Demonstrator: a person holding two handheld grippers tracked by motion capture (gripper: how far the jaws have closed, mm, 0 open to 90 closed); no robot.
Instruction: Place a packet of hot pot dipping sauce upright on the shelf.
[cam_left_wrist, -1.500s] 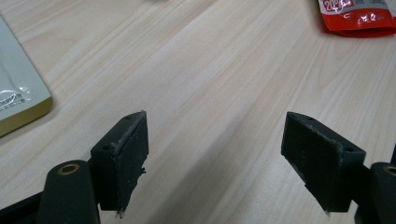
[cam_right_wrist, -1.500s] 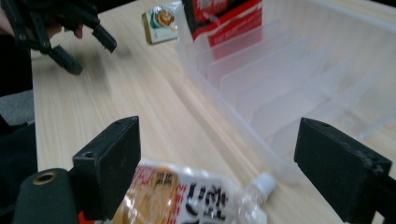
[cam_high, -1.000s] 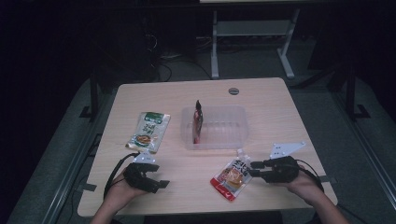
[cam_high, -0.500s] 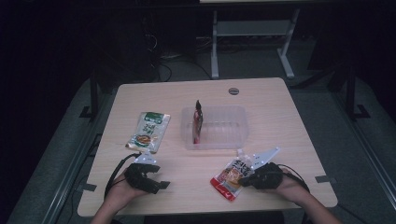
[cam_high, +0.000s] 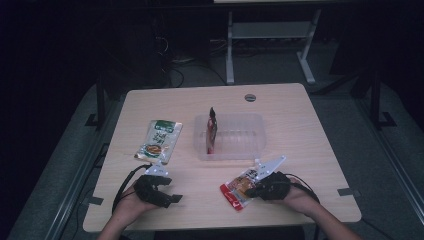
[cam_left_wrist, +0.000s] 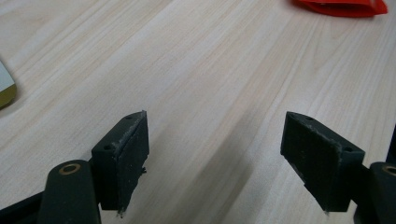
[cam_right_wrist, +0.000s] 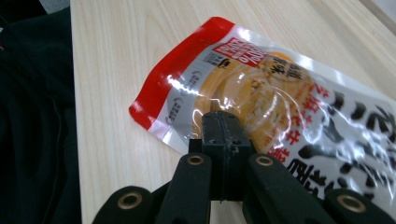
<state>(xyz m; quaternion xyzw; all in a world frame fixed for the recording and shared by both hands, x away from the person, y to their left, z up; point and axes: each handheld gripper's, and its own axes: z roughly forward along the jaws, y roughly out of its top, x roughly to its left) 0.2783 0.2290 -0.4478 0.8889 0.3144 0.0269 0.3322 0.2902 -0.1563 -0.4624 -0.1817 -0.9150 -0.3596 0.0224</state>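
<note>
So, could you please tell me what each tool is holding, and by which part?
The right tool is shut on the red food pouch, pinching its long side edge. The left tool is open over bare table, holding nothing.

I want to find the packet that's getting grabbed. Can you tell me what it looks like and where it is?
Start at the pale wooden table and go to its near edge, on the right. There lies a flat, shiny red-and-silver plastic food pouch, with the right hand-held gripper shut on its edge. Unlike the green-and-white flat pouch on the left, it has a red border and an orange dish pictured on it.
</note>
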